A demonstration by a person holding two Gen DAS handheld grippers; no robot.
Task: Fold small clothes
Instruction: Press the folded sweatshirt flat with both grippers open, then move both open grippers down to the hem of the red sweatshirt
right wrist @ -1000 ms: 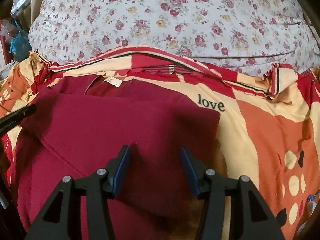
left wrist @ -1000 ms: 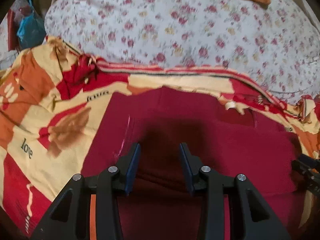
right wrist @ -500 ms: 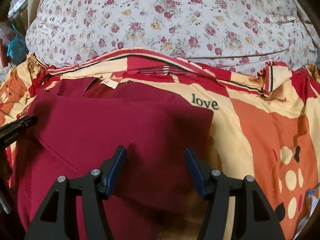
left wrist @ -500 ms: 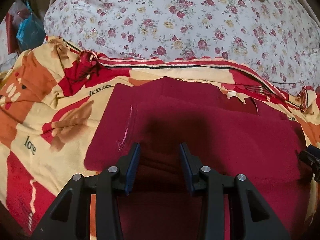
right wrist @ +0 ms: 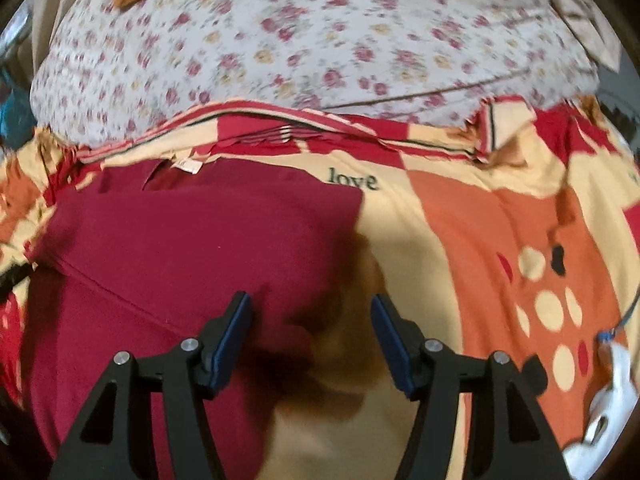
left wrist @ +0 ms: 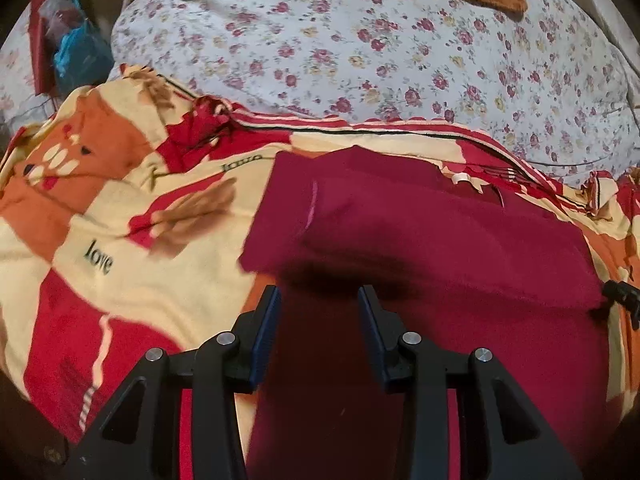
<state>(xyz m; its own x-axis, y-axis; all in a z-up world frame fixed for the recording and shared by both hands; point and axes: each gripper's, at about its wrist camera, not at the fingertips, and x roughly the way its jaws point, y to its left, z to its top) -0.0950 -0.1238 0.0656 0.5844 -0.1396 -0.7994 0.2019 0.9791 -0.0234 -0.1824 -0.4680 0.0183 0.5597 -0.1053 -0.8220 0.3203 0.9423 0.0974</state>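
Both grippers have pulled back from the dark red shirt [left wrist: 440,248], which lies folded on the red and yellow blanket [left wrist: 120,272]. Left gripper [left wrist: 318,304] and right gripper [right wrist: 310,316] are wide apart, holding nothing. Farther off sits a flowery pillow [left wrist: 360,48].

Floral pillow [left wrist: 400,52] beyond a patterned bedsheet [left wrist: 120,240] (printed "love")

"love" printed on patterned blanket [left wrist: 120,280], seen in both views [right wrist: 460,216].
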